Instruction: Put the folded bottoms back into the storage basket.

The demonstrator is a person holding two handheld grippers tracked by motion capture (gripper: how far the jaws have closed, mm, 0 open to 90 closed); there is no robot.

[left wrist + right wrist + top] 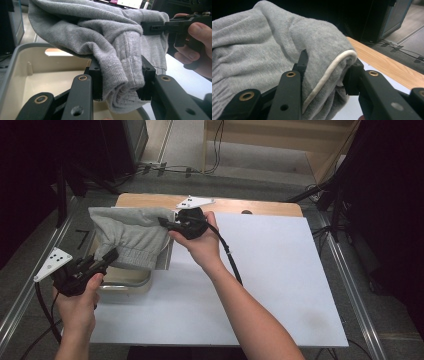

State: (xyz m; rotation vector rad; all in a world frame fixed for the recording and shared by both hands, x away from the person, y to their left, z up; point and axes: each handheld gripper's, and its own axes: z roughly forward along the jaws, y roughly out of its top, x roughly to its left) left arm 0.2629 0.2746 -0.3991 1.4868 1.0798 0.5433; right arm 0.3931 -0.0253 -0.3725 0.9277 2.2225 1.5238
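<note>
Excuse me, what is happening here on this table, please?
A person holds tongs in each hand and lifts a grey garment between them. The left tongs are clamped on its ribbed cuff, the right tongs on a bunched edge with a white cord. The garment hangs over a beige tub at the left side of the table.

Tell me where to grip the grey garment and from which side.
Grip the grey garment as now: left gripper on the ribbed cuff from the near side, right gripper on the piped edge from the right. Both are thick folded hems that the jaws clamp firmly, and it hangs spread over the bin.
</note>
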